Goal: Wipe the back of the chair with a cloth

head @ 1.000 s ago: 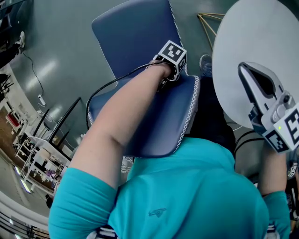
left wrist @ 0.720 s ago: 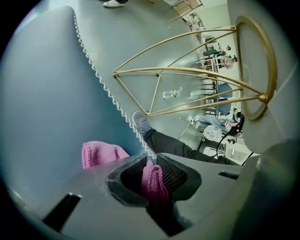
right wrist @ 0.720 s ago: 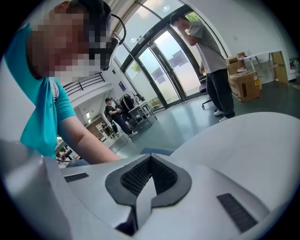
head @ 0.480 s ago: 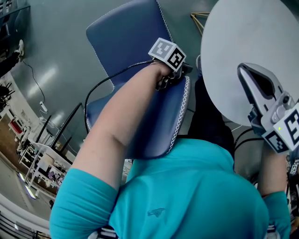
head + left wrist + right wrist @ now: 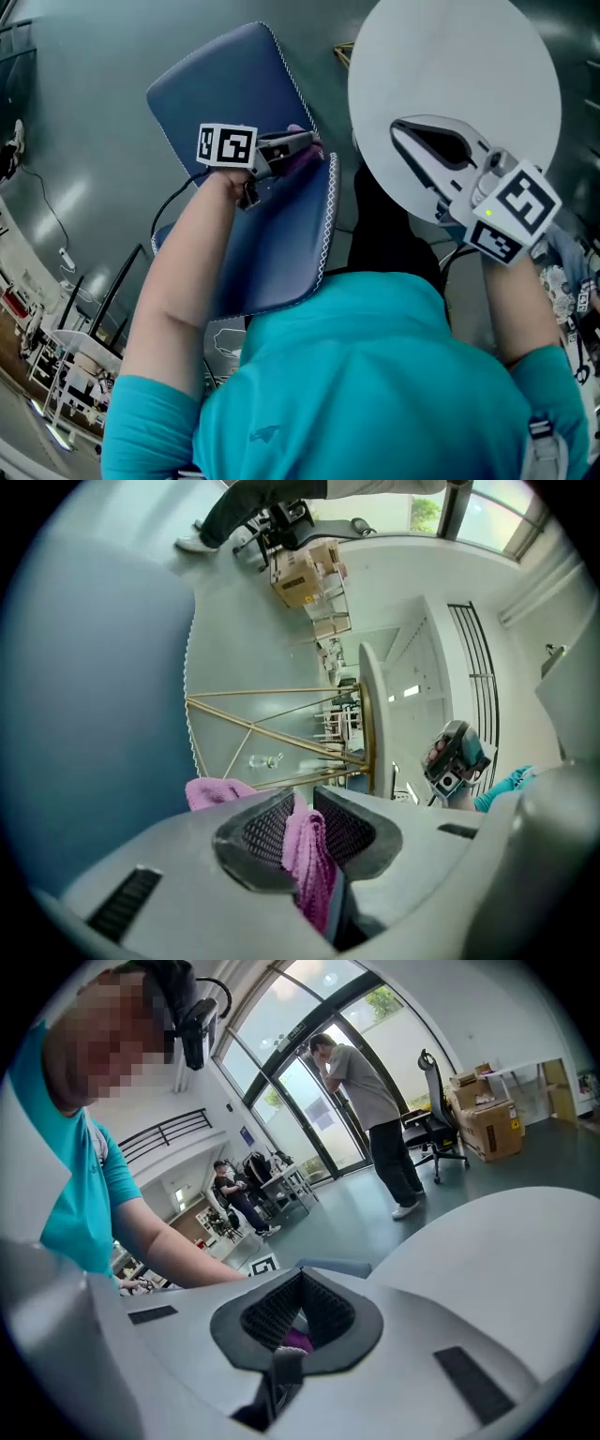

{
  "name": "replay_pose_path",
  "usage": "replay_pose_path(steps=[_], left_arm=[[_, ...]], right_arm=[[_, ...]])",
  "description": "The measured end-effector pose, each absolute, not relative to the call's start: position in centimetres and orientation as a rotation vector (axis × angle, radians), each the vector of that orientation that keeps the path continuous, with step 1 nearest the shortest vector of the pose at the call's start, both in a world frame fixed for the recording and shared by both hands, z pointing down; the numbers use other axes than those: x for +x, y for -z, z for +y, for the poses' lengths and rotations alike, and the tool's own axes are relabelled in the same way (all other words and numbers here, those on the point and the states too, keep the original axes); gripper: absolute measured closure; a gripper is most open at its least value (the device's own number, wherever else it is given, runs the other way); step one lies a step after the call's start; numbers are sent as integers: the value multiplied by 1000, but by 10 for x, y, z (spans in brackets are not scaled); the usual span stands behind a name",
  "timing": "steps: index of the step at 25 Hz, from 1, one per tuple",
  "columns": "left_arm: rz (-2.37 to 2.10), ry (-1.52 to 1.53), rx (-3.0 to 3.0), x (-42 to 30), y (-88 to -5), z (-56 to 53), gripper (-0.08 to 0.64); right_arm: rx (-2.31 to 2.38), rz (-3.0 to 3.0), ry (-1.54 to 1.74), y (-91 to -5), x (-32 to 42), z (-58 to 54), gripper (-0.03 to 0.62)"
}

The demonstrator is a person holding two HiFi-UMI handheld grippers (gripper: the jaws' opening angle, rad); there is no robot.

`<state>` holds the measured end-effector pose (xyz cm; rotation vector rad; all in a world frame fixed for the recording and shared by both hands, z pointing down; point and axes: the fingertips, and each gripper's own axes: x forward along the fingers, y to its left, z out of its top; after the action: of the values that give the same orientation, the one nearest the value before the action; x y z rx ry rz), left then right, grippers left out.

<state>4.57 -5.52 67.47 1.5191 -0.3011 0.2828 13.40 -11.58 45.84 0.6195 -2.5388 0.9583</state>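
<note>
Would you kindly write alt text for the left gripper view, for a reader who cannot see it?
The left claw is shut on a pink cloth, beside the blue chair back. A white table stands beyond.

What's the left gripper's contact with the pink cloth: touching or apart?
Touching. The left gripper view shows the left gripper with its jaws shut on a fold of the pink cloth, pinched between both ribbed pads.

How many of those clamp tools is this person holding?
2. The left gripper at the blue chair's edge, clamping a pink cloth; the right gripper, jaws together, over the white table.
</note>
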Motion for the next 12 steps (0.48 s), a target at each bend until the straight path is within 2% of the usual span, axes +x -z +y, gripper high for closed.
replay_pose_path(steps=[5, 12], left_arm=[[-449, -143, 1567, 4, -629, -72, 488], [-559, 166, 1639, -79, -513, -70, 488]], right_arm=[[545, -2498, -1007, -473, 114, -93, 595], [534, -2463, -957, -441, 59, -76, 595]])
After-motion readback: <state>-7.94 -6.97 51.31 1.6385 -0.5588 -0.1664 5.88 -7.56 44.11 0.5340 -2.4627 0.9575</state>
